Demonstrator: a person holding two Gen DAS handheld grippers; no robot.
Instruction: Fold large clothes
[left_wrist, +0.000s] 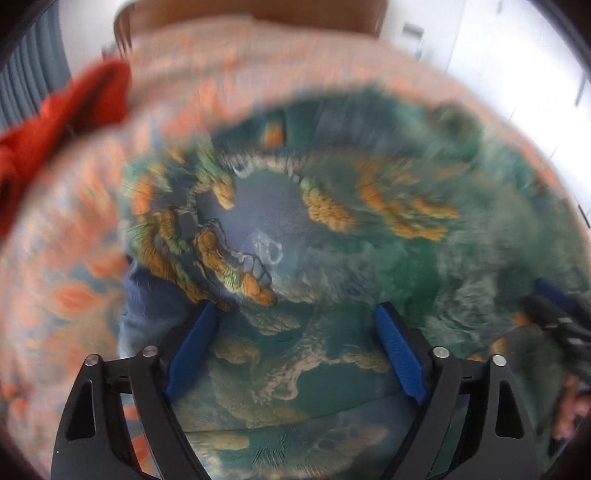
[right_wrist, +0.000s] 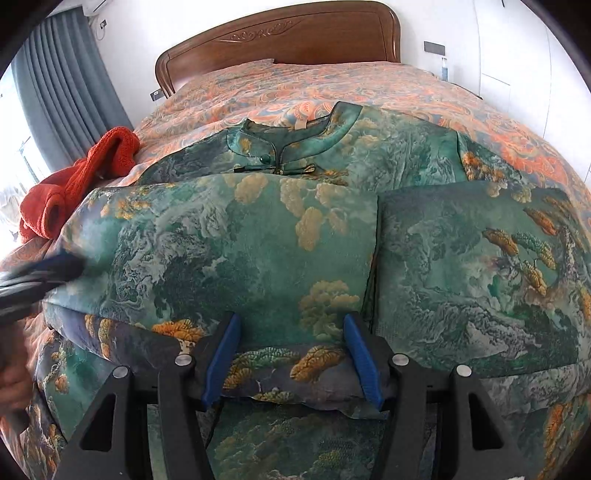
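Left hand-held gripper (left_wrist: 295, 314) angled down, jaws wide apart – right hand-held gripper (right_wrist: 291, 328) angled down, jaws half-spread

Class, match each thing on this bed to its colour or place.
Things:
1. knitted garment
2. printed silk dress
3. carved wooden headboard
4. pleated curtain

Descriptions:
A. grey-blue, by the window
B. brown, at the bed's far end
C. red-orange, bunched at the left
D. green, spread across the middle

Pairs: 1-C, 2-D, 3-B, 4-A

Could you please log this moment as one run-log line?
stage: folding | garment: green printed dress on bed | left gripper: open, above dress | right gripper: open, straddling folded edge
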